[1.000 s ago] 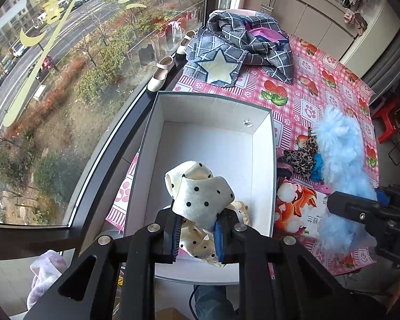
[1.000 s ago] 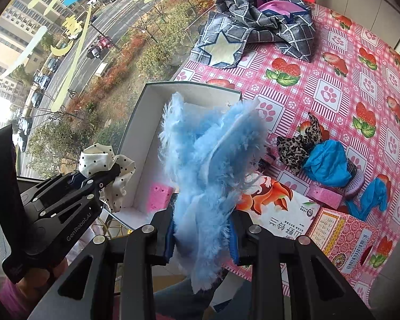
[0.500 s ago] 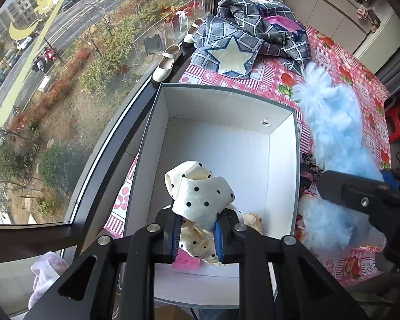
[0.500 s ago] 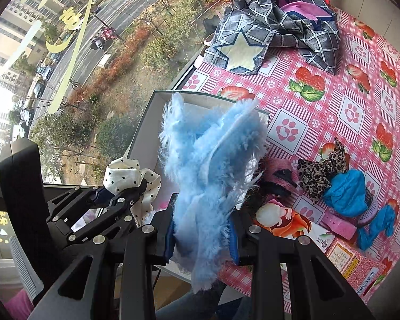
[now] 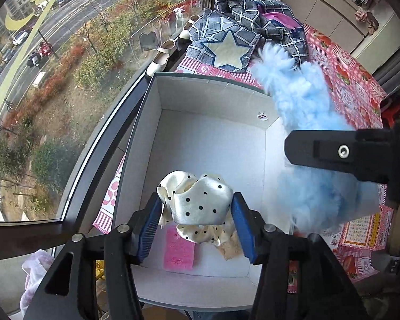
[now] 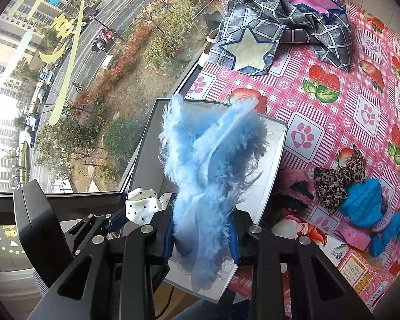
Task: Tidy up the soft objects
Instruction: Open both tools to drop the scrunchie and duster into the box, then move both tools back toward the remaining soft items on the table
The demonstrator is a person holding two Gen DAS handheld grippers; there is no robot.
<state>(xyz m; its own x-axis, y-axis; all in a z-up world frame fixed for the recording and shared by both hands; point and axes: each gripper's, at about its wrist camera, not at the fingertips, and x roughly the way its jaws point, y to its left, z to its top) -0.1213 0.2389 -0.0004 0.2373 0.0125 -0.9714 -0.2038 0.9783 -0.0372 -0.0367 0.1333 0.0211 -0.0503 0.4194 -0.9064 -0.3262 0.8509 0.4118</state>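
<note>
The left claw (image 5: pixel 195 225) is opening above the white box (image 5: pixel 213 144), its blue pads drawing clear of the polka-dot scrunchie (image 5: pixel 200 202) sitting between them. The right claw (image 6: pixel 201 236) is opening too, the fluffy blue piece (image 6: pixel 213 170) standing between its pads over the box's near right edge.

The fluffy light-blue fabric piece (image 6: pixel 213 176) hides most of the open white cardboard box (image 6: pixel 276 165) in the right wrist view, and its own lower end is lost between black arms at six o'clock. In the left wrist view, the cream polka-dot satin scrunchie (image 5: pixel 197 202) covers part of a pink rectangular sponge (image 5: pixel 179 250) and a beige scrap too small to identify. The red checked desk (image 5: pixel 357 90) runs off at three o'clock.
</note>
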